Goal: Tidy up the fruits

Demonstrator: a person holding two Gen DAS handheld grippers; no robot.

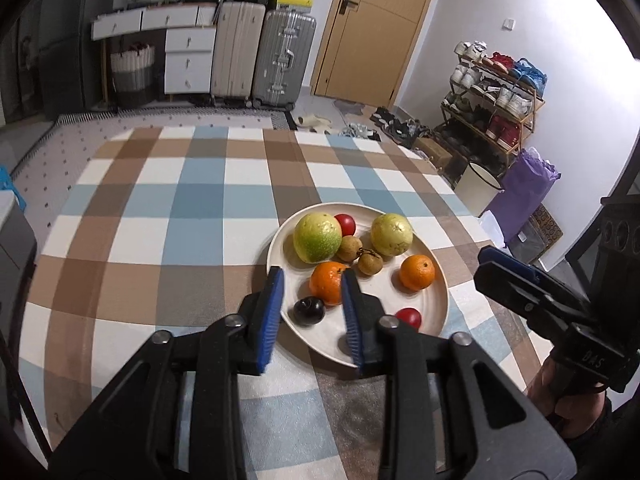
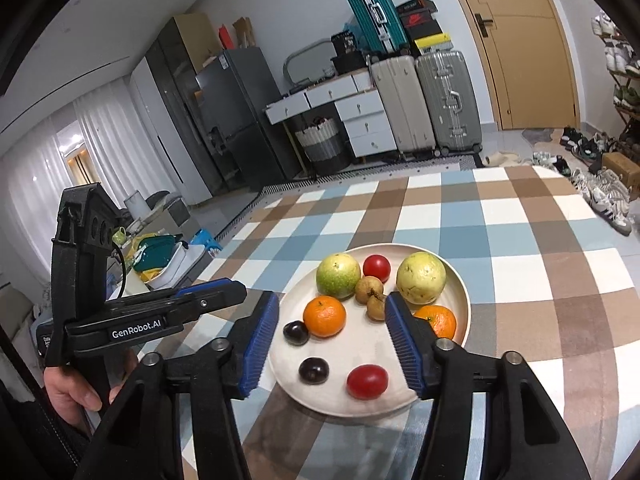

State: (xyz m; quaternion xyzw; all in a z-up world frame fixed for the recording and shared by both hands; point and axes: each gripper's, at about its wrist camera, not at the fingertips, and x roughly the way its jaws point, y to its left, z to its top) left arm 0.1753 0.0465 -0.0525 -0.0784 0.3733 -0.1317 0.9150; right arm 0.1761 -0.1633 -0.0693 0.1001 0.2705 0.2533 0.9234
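A cream plate (image 2: 360, 352) on the checked tablecloth holds a green guava (image 2: 338, 275), a yellow guava (image 2: 421, 278), two oranges (image 2: 324, 316), two red tomatoes (image 2: 367, 381), two dark plums (image 2: 314, 371) and two brown longans (image 2: 369, 290). My left gripper (image 1: 312, 272) hovers over the plate's near left edge, open, with nothing gripped; one orange (image 1: 327, 282) and a plum (image 1: 308, 311) lie on the plate (image 1: 380, 292) beneath it. My right gripper (image 2: 332, 296) hangs open above the plate's near side, empty. Each gripper shows in the other's view: the right gripper (image 1: 492, 256) and the left gripper (image 2: 224, 288).
The checked table (image 1: 180, 208) stretches far and left of the plate. Beyond it stand suitcases (image 1: 260, 56), white drawers (image 1: 188, 60), a wooden door (image 1: 372, 28) and a shoe rack (image 1: 492, 100). A person's hand (image 2: 76, 384) holds the left gripper's handle.
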